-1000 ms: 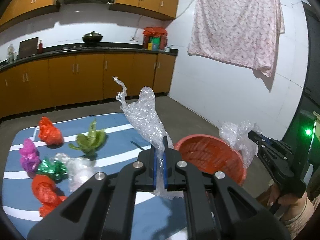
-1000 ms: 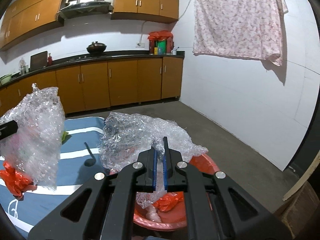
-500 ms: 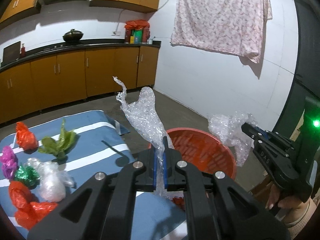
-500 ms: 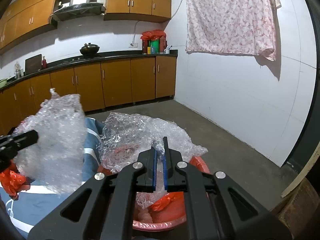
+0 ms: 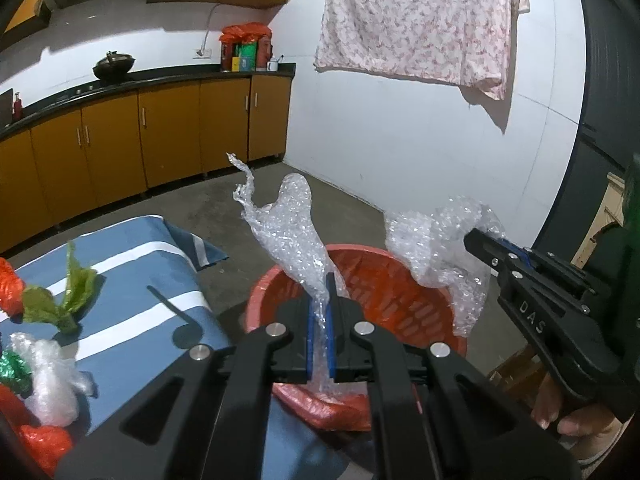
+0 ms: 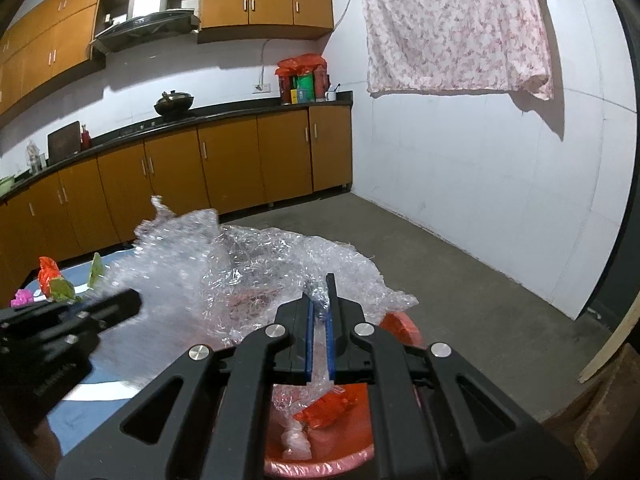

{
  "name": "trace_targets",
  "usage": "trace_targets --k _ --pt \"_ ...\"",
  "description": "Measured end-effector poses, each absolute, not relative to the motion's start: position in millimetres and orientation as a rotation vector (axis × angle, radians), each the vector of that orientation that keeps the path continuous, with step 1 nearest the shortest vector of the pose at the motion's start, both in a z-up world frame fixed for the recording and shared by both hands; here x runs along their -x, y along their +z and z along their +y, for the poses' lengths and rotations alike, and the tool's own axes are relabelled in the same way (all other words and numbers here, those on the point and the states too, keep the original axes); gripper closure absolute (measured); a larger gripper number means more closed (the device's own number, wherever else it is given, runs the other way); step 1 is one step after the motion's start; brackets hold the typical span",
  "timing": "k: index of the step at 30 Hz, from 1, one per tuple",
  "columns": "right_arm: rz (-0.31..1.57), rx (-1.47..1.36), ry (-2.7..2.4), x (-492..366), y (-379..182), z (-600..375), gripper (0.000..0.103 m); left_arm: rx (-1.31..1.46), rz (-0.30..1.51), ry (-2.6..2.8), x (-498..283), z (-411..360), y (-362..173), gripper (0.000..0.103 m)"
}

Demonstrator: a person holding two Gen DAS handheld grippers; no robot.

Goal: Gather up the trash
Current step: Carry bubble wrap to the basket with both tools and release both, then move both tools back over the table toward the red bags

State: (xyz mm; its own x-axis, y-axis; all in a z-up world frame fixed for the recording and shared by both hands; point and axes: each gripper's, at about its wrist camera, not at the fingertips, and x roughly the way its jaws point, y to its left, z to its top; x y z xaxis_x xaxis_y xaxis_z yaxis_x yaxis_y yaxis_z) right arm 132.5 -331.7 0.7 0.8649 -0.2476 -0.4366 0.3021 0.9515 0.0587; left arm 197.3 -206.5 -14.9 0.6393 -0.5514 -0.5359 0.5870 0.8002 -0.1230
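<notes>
Above a red basket (image 5: pixel 416 300) that stands on the concrete floor beside a counter covered in a blue and white striped cloth (image 5: pixel 132 280), two sets of black tongs each hold a piece of clear bubble wrap. The left tongs (image 5: pixel 319 312) are clenched on a tall twisted strip of bubble wrap (image 5: pixel 288 236), which rises upright from between their blue pads and also hangs down toward the basket. The right tongs (image 6: pixel 319 312) are clenched on a wider crumpled sheet of bubble wrap (image 6: pixel 280 272), which spreads out over the basket's rim. From the left wrist view, the right tongs reach in from the right edge, with a person's hand (image 5: pixel 560 412) gripping the handle, and the sheet dangles just over the basket's far side. Inside the basket, the right wrist view shows a crumpled red plastic bag (image 6: pixel 328 408) and a small clear piece of plastic. On the striped cloth lie more scraps: a green bag (image 5: pixel 68 292), a red bag (image 5: pixel 8 284), a clear plastic wad (image 5: pixel 52 380), and in the right wrist view a small pink piece (image 6: pixel 24 298). Behind, brown kitchen cabinets (image 6: pixel 200 168) run along the wall, and a floral sheet (image 5: pixel 420 20) hangs on the white wall.
</notes>
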Motion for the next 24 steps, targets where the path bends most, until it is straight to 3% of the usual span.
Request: trace_targets --k 2,4,6,8,13,18,24 --pt "0.449 -0.131 -0.274 -136 -3 -334 0.097 -0.069 0.599 -0.65 -202 -212 -20 0.094" --pt "0.459 -0.131 -0.267 -138 -7 -336 0.094 -0.071 0.611 -0.651 -205 -219 -24 0.082" --pt "0.471 -0.13 -0.267 -139 -10 -339 0.081 -0.067 0.616 -0.642 -208 -219 -28 0.066" --pt "0.467 -0.138 -0.273 -136 -11 -343 0.055 -0.062 0.623 -0.636 -210 -217 -30 0.063" --pt "0.458 -0.142 -0.295 -128 -9 -348 0.047 -0.046 0.648 -0.597 -216 -203 -35 0.058" --pt "0.45 -0.13 -0.315 -125 -4 -351 0.037 -0.036 0.61 -0.528 -210 -175 -27 0.038" --pt "0.421 -0.119 -0.301 -120 1 -333 0.012 -0.024 0.571 -0.424 -196 -136 -13 0.024"
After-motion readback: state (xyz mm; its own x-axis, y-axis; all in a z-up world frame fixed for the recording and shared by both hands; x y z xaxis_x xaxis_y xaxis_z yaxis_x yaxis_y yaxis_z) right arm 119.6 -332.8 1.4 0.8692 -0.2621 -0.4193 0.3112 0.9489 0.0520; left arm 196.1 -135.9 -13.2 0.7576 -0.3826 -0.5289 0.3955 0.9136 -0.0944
